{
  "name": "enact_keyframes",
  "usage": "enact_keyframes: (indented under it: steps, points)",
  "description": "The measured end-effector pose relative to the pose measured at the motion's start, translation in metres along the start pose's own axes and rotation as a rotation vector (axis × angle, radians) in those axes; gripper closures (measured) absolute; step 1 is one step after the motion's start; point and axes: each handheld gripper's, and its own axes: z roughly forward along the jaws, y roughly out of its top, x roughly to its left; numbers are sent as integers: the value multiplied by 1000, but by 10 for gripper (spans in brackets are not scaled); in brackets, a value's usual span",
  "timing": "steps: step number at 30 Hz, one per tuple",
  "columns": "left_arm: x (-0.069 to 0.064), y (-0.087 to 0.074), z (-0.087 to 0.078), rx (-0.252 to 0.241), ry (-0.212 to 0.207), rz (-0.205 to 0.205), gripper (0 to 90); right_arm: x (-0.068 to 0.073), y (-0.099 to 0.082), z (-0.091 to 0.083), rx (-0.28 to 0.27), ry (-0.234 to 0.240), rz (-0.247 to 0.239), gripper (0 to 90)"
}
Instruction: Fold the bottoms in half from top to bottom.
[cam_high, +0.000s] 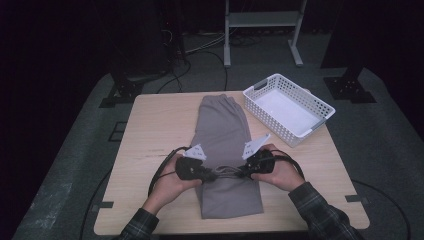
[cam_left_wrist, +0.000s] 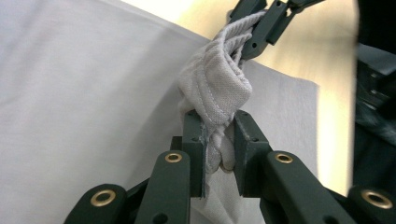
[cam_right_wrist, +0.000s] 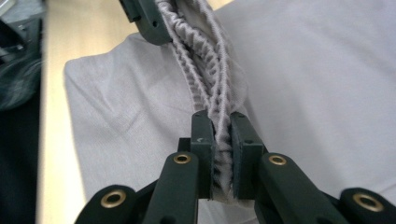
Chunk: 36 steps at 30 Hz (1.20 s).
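Note:
A pair of grey trousers (cam_high: 222, 127) lies lengthwise down the middle of the wooden table (cam_high: 150, 130). Its ribbed waistband (cam_high: 227, 171) is lifted off the cloth and stretched between my two grippers. My left gripper (cam_high: 212, 175) is shut on the waistband's left end; in the left gripper view the bunched band (cam_left_wrist: 217, 93) is pinched between the jaws (cam_left_wrist: 219, 156). My right gripper (cam_high: 243, 172) is shut on the right end, and the right gripper view has the gathered elastic (cam_right_wrist: 210, 70) clamped between its jaws (cam_right_wrist: 222, 154). Each gripper view also catches the other gripper's jaws at the top.
A white perforated basket (cam_high: 288, 107) stands empty at the table's back right corner. Bare wood lies to the left of the trousers. A metal stand (cam_high: 262, 25) and cables are on the floor beyond the table.

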Motion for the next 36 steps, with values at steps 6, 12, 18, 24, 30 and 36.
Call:
enact_keyframes:
  steps: [6, 12, 18, 24, 30, 36]
  points:
    - [29, 12, 10, -8, 32, -41, 759, -30, 9, 6, 3, -31, 53, 808]
    - [50, 16, 21, 1, 65, -74, 754, -58, 15, 14, 6, -43, 89, 804]
    - [66, 8, 33, 32, 100, -113, 746, -75, 17, 35, 25, -58, 119, 797]
    - [78, 3, 44, 56, 123, -140, 719, -85, 13, 52, 31, -69, 163, 773]
    - [83, 5, 49, 41, 176, -150, 674, -94, 12, 56, -5, -113, 184, 709]
    - [90, 7, 47, 23, 248, -162, 587, -101, 11, 53, -33, -171, 201, 658]
